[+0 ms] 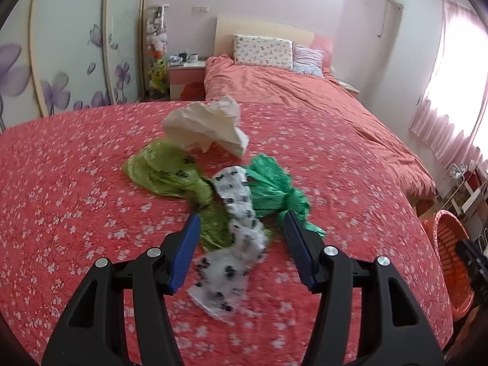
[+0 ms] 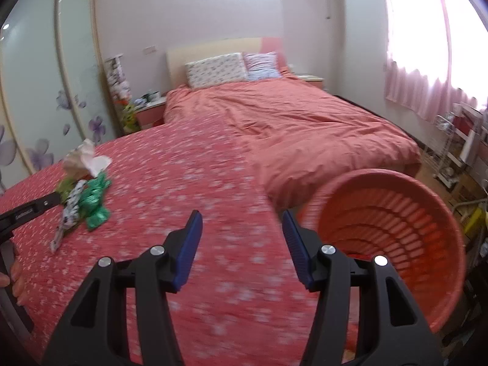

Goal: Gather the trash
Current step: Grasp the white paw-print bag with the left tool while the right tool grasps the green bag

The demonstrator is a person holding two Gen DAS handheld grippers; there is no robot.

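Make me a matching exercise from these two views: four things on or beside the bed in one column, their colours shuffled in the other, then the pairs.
Things:
1. Crumpled paper
2. Basket
3. Bag nearest the basket
4. Fingers of the left gripper

Colours:
A. Blue
B. Dark green
C. White
D. Orange

Pairs: 1-C, 2-D, 3-B, 4-A

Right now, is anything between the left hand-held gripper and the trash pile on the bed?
Nothing visible. The left hand-held gripper is open, with the white printed wrapper directly ahead of its fingers on the red floral bedspread.
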